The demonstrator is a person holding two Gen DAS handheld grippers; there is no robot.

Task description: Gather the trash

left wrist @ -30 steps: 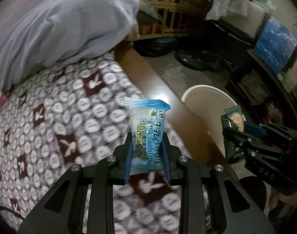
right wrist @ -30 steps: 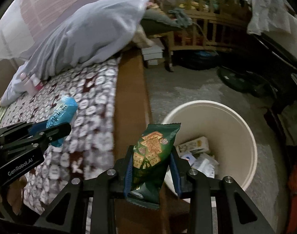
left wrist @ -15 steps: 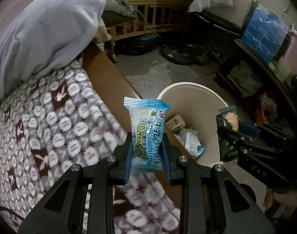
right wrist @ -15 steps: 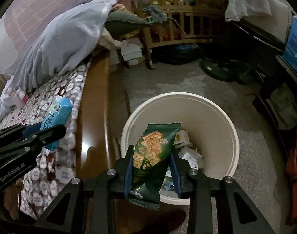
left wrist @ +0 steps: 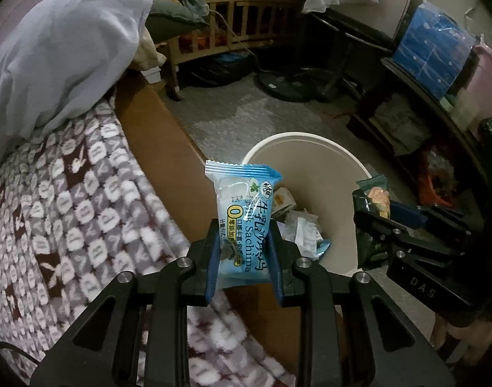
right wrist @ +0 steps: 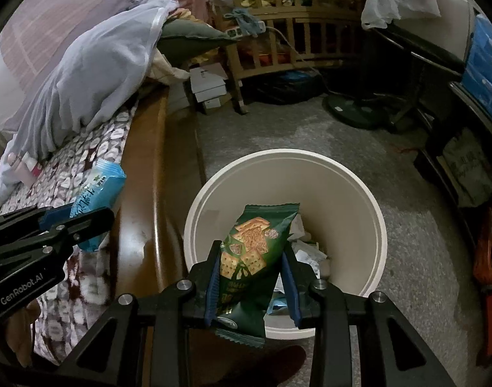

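Upright blue Sachima wrapper (left wrist: 242,219) beside the cream bin (right wrist: 371,258); green cracker packet (right wrist: 252,258) tilted above it

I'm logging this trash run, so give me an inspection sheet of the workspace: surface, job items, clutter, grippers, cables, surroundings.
Surface: bed with a patterned blanket and a brown wooden side rail; grey floor beside it.
Job's things: blue snack wrapper; green cracker packet; cream trash bin on the floor, already holding paper and wrappers.
Clutter: white boxes stacked on the floor by the bed.
Grippers: left gripper shut on the blue snack wrapper, over the bed rail near the bin; right gripper shut on the green cracker packet, above the bin.
Cables: power strip with a cord on the wooden crib.
Surroundings: wooden crib, fan base, blue storage box, pale bedding.
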